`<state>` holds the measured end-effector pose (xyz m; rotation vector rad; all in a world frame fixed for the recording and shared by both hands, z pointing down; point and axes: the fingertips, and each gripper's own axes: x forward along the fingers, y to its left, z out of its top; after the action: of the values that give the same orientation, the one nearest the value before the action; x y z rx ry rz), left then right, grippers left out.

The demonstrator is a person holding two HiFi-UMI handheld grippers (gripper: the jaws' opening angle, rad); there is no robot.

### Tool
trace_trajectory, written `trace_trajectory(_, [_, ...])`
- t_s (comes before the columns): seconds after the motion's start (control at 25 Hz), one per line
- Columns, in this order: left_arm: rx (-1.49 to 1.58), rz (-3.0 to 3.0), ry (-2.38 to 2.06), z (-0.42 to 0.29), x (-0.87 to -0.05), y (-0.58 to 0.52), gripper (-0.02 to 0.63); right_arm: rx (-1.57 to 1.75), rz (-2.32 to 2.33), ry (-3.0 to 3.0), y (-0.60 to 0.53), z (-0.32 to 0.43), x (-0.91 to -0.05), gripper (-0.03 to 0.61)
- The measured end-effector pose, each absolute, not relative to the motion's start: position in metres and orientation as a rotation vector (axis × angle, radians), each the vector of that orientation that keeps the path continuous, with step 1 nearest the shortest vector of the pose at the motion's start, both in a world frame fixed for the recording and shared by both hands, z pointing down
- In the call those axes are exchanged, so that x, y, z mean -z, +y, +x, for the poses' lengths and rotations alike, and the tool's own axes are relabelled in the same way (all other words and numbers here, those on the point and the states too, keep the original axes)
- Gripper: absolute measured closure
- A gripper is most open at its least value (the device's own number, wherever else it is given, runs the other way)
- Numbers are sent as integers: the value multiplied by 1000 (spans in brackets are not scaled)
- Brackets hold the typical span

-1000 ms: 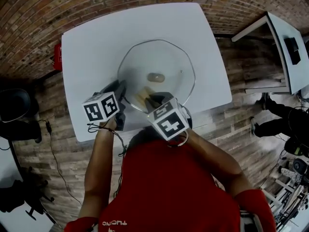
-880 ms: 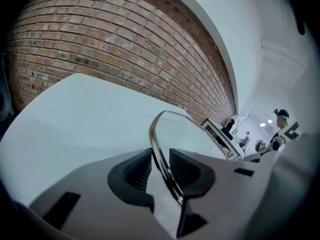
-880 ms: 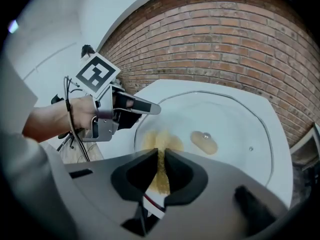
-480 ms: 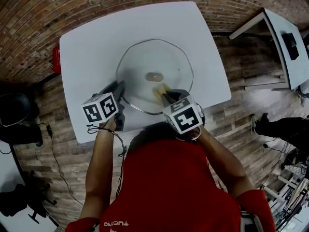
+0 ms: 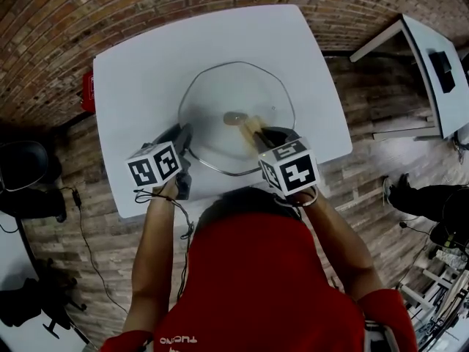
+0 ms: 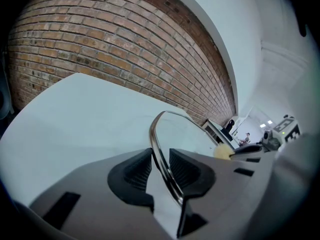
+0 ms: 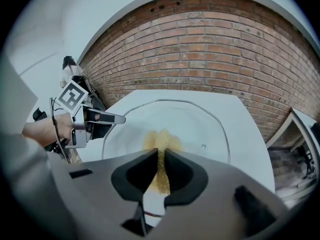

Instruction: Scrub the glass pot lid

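A round glass pot lid with a metal rim lies on the white table; its knob shows at the centre. My left gripper is shut on the lid's near-left rim, which runs between the two black pads. My right gripper is shut on a tan scrub pad that rests on the glass just right of the knob. The right gripper view shows the pad pinched between the jaws and spread over the lid, with the left gripper at the lid's left edge.
A brick floor surrounds the table. A second white table stands at the right with a dark device on it. A red object sits at the table's left edge. Dark chairs and cables lie on the floor at left.
My right gripper has moved right and slightly forward, carrying the scrub pad from the lid's near edge to beside the knob. The left gripper has kept its hold.
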<state>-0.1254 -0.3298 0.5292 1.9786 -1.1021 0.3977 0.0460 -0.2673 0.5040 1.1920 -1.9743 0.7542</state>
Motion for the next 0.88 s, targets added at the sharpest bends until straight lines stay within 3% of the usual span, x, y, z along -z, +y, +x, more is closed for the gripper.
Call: trace_trajectory(0.88, [-418, 1991, -1110, -126, -529, -333, 491, -712, 1232, -1947, -345, 24, -528, 523])
